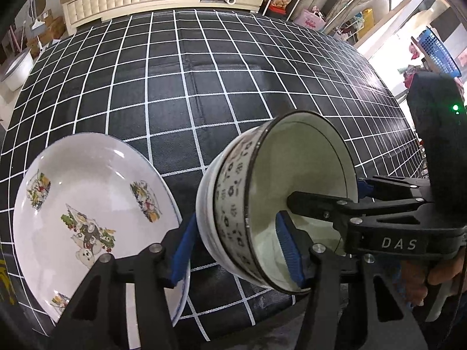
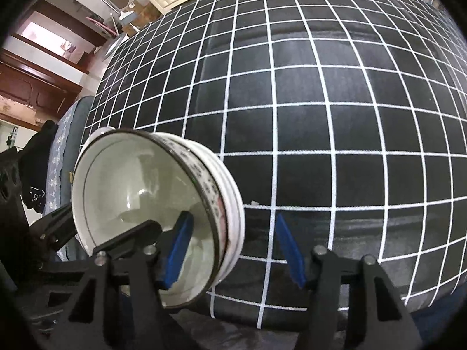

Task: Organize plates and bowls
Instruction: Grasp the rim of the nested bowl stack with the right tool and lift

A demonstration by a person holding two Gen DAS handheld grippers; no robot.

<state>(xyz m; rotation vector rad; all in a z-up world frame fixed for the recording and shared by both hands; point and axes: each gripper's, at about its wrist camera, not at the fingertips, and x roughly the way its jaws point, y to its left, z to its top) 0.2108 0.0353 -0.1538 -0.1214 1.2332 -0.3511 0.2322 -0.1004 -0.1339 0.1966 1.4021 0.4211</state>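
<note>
Black grid-check tablecloth (image 1: pixel 204 87) covers the whole table, under both sets of fingers.

White plate with cartoon print (image 1: pixel 87 204) sits left of the left gripper (image 1: pixel 239 250); its left pad overlaps the plate rim in view, contact unclear.

Nested bowls (image 1: pixel 262 204): patterned bowl inside a plain white one, both tipped on edge, mouth facing right. Bottom seems near or on the cloth, can't confirm.

Left gripper straddles the near wall of the stack, one blue pad (image 1: pixel 184 250) outside, the other inside the cavity. Gap visible on the outer side, so it looks loose, not clamped.

Right gripper (image 2: pixel 233 250): one pad (image 2: pixel 178 250) inside the bowl mouth, the other out in free air with a clear gap to the wall. Not gripping.

Risks, my read:
- neither gripper seems to have a firm hold, so the tilted stack can roll or drop onto the cloth
- the inner bowl can slide out of the outer one if the tilt grows
- the left outer pad can knock the plate edge when closing
</note>
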